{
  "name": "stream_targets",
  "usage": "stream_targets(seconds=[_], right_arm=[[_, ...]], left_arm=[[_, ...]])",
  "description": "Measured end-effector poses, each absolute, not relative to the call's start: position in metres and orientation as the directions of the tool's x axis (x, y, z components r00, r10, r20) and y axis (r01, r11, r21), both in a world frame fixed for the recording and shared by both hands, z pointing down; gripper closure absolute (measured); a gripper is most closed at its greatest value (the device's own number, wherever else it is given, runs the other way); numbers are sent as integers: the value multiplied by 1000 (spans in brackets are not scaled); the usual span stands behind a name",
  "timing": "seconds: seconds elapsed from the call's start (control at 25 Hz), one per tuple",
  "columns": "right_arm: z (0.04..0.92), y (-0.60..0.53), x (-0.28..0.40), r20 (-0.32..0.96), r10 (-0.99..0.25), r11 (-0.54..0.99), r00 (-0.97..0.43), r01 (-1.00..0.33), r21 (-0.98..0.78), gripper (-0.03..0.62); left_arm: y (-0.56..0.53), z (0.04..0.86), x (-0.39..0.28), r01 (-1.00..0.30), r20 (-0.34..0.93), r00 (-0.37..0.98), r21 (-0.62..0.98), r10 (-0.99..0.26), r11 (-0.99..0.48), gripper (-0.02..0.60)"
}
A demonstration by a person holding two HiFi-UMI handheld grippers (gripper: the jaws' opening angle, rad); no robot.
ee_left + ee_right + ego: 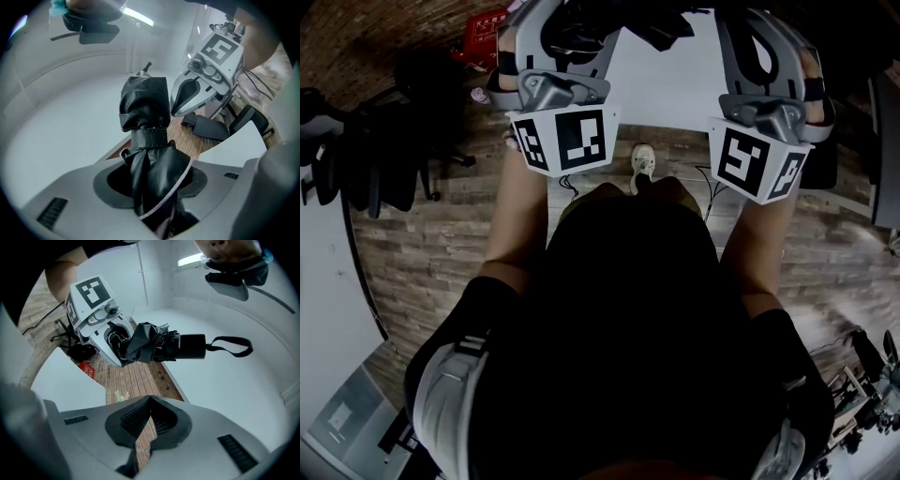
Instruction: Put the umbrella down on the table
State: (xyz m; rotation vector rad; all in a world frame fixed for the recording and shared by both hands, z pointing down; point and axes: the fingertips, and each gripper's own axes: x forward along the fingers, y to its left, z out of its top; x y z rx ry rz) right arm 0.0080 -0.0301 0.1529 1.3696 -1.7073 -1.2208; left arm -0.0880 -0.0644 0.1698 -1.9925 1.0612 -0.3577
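A folded black umbrella [145,117] stands out from between my left gripper's [150,173] jaws, which are shut on its fabric below the closing strap. In the right gripper view the umbrella [152,345] lies level over the edge of the white table [243,394], its handle [190,346] and wrist strap [232,345] pointing right, with the left gripper's body [98,324] behind it. My right gripper [150,401] is shut, its pads meeting with nothing between them, and it hangs apart from the umbrella. In the head view both marker cubes [567,141] show in front of the table [675,84].
A black office chair [412,112] and a red box [486,33] stand on the wooden floor at the left. A second white table [323,281] lies at the far left. Another chair [220,126] stands behind the right gripper [206,79]. My shoe [643,161] shows below.
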Motion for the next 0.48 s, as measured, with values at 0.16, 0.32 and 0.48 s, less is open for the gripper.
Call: stream_targets(seconds=[0.16, 0.32, 0.48], right_arm=[[159, -55, 26, -65, -959, 49, -276, -389, 920, 565], [165, -72, 46, -52, -958, 68, -283, -399, 915, 565], [172, -86, 62, -42, -955, 85, -292, -410, 908, 565]], left_arm=[[-90, 176, -71, -544, -105, 596, -782, -796, -304, 370], [-107, 180, -53, -543, -88, 590, -779, -803, -314, 370], [-118, 182, -36, -542, -76, 588, -777, -806, -321, 370]])
